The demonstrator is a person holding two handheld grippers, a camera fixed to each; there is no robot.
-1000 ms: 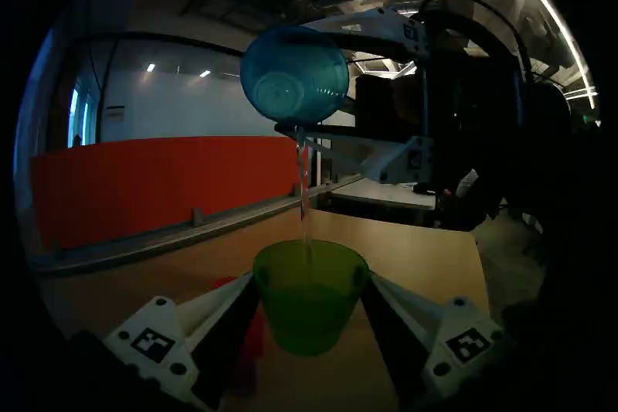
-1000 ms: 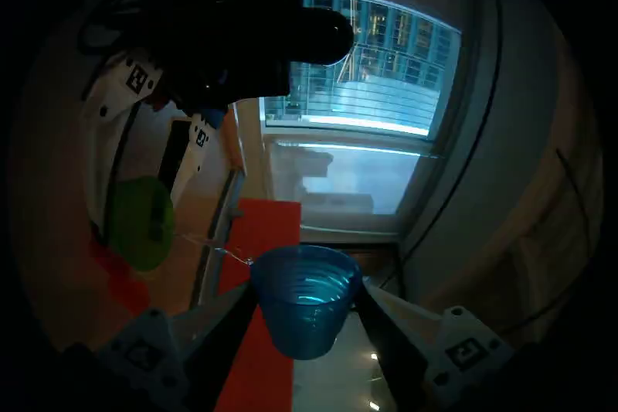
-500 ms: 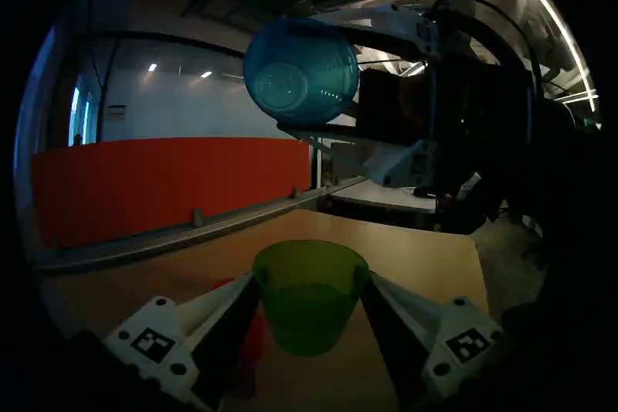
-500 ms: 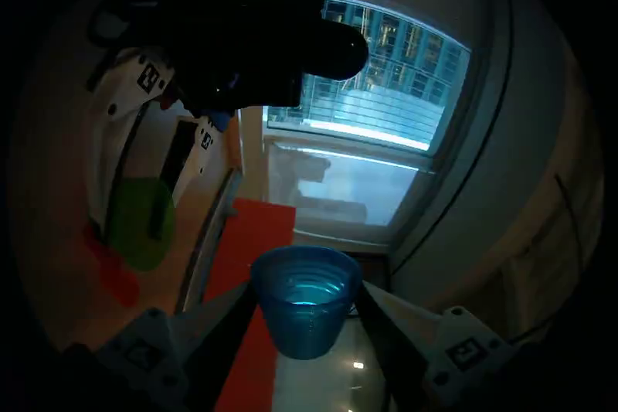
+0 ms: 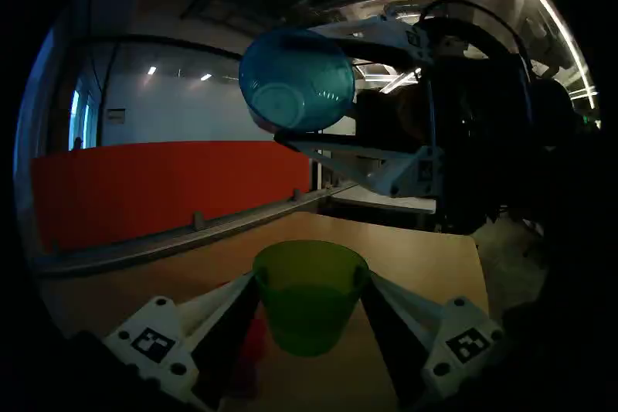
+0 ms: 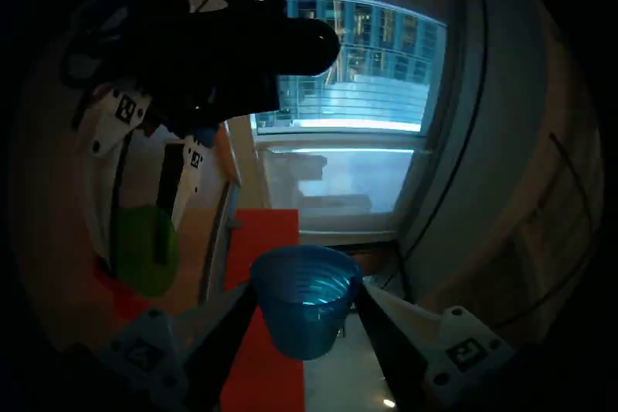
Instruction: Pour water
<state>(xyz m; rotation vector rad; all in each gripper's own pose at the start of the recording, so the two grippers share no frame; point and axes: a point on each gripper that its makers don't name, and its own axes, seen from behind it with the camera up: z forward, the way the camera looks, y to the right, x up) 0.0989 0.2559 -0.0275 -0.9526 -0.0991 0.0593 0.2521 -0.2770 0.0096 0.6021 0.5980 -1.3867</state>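
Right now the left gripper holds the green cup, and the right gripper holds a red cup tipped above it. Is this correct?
Not quite. The left gripper view shows that the right gripper holds a blue cup, not a red one, tipped above the green cup in the left gripper.

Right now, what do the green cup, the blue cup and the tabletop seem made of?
The green cup: probably thin plastic; light shows through its wall. The blue cup: likely plastic, glossy, translucent, with faint ridges. The tabletop: pale wood or laminate, matte; which is unclear.
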